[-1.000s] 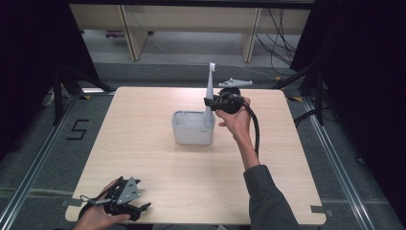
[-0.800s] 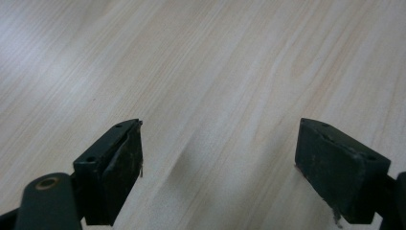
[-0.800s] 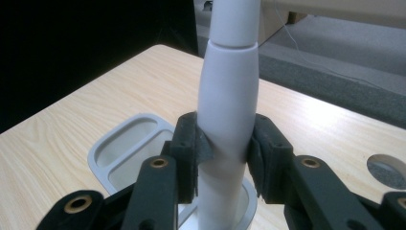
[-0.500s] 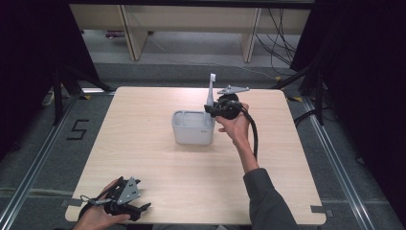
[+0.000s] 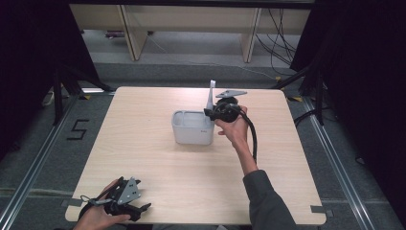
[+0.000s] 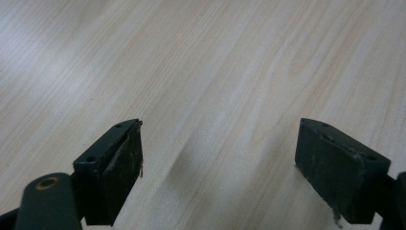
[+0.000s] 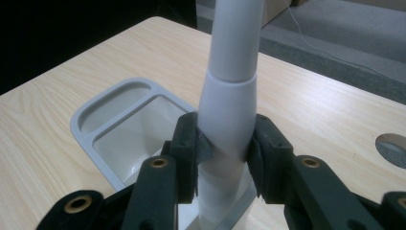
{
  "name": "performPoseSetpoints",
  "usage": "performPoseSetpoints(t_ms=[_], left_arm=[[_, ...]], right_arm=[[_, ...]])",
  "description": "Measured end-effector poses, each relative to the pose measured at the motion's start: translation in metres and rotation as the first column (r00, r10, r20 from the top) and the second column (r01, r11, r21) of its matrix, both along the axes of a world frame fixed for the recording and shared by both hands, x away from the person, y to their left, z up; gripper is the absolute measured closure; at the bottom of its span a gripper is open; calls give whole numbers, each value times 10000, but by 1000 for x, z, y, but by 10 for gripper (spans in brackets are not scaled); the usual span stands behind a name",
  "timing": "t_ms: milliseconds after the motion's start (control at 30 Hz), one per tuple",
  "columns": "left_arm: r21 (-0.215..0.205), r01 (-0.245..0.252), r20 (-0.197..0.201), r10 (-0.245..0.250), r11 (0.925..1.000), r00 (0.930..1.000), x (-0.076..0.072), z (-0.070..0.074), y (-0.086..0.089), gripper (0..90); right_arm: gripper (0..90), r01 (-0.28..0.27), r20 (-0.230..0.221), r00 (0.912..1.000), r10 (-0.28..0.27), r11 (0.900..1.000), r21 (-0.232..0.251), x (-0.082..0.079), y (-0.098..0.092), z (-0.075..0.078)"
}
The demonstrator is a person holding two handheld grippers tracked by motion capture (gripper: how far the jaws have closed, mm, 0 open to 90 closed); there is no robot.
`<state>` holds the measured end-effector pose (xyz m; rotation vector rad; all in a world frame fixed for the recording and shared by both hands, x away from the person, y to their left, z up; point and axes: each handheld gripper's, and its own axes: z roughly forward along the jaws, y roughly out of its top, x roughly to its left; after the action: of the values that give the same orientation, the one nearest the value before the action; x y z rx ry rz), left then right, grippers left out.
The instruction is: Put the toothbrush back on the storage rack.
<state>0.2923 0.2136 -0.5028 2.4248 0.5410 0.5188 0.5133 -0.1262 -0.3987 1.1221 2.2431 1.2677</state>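
A grey container (image 5: 191, 128) with two compartments stands near the middle of the wooden table (image 5: 143, 158). Over its right end my right gripper (image 5: 210, 113) is shut on a white upright handle (image 5: 211, 93). In the right gripper view both pads press the handle (image 7: 230, 57) at its thicker lower section, with my right gripper (image 7: 222, 143) just above the container (image 7: 95, 117); the handle's lower end reaches down into the near compartment. My left gripper (image 5: 136, 208) lies low at the table's front left corner, open. Between its jaws, my left gripper (image 6: 218, 167) has nothing but bare wood.
The table's far edge lies just behind the container. Beyond it are pale shelf legs (image 5: 127, 28) and cables on the floor. Dark curtains flank both sides. A floor mark "5" (image 5: 76, 129) sits left of the table.
My right gripper has come down a little with the white handle, bringing it lower into the container. The left gripper has stayed put.
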Motion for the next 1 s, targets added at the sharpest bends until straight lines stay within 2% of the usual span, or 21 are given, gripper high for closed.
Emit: performPoseSetpoints(t_ms=[133,267,433,533,600,733,767,800,900,1000], left_arm=[[2,-3,1,3,10000,10000,0,0,0,164],[5,-6,5,6,10000,10000,0,0,0,164],[-4,-6,0,6,10000,10000,0,0,0,164],[2,-5,3,5,10000,10000,0,0,0,164],[-1,-4,3,4,10000,10000,0,0,0,164],[9,-4,2,4,10000,10000,0,0,0,164],[8,2,-1,-2,10000,10000,0,0,0,163],[10,5,4,-5,10000,10000,0,0,0,164],[2,-5,4,5,10000,10000,0,0,0,164],[7,-5,3,5,10000,10000,0,0,0,164]], right_arm=[[667,-49,139,9999,48,10000,18,2,0,-4],[668,2,-12,10000,-2,10000,-35,1,0,-4],[671,-169,251,9995,173,9997,-176,2,0,-5],[675,-16,173,9998,22,9994,-337,1,-1,-6],[690,59,-19,10000,-59,9997,-216,0,0,-6],[700,32,212,9998,-32,10000,11,0,1,-5],[699,-152,314,9994,156,9998,-127,1,-1,-5],[698,-17,299,9996,19,10000,-64,0,0,-4],[673,59,139,9999,-57,9999,-100,-1,-1,-3],[581,-27,431,9991,33,9999,-157,1,-1,-5]])
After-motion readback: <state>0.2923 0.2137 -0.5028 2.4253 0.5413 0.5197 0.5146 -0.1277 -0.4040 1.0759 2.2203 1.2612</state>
